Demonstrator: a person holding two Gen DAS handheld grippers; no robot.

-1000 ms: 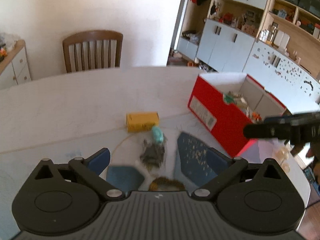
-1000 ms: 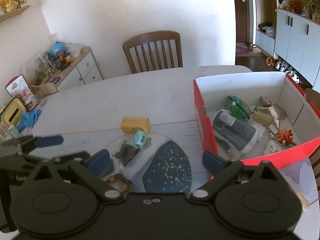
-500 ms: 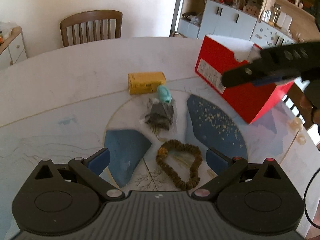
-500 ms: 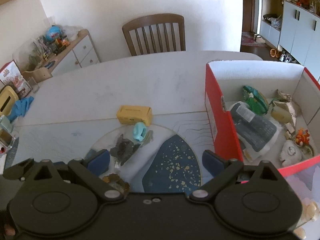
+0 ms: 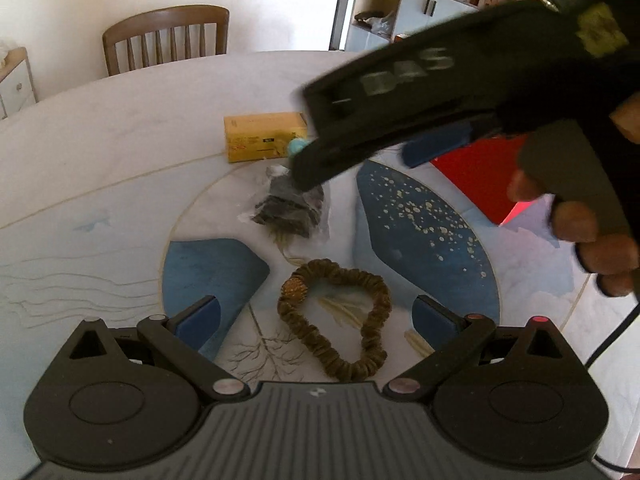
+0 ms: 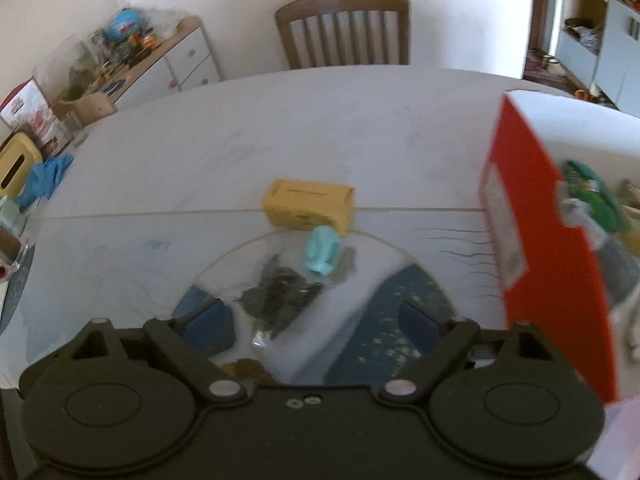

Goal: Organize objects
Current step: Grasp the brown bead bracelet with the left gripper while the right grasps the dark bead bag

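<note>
Scrunchie (image 5: 334,322), brown and looped, lies on the round table (image 5: 120,152) right between the blue pads of the left gripper (image 5: 316,320), whose fingers stand wide apart with nothing in them. Just beyond it sits a clear bag of dark bits (image 5: 290,208), then a small teal object (image 5: 298,146) and a yellow box (image 5: 262,136) at the far end of the row. Sweeping in from the right, the right gripper's black body crosses above the teal object and the bag, gripped by a hand (image 5: 576,216), with the red box (image 5: 488,172) partly hidden behind it.

Over to the right wrist view, blurred: the right gripper (image 6: 316,318) is spread open and empty too, with the bag of dark bits (image 6: 280,294) just ahead between its fingers, the teal object (image 6: 323,254) a little farther and the yellow box (image 6: 308,206) behind that. Only a brown sliver of the scrunchie (image 6: 244,370) peeks out at the gripper's body. This view opens up the red box (image 6: 548,248) on the right, showing a green packet (image 6: 592,196) inside, which the left view hides. On the far left it also catches a sideboard (image 6: 160,64) crowded with toys, and a wooden chair (image 6: 344,28) behind the table.
</note>
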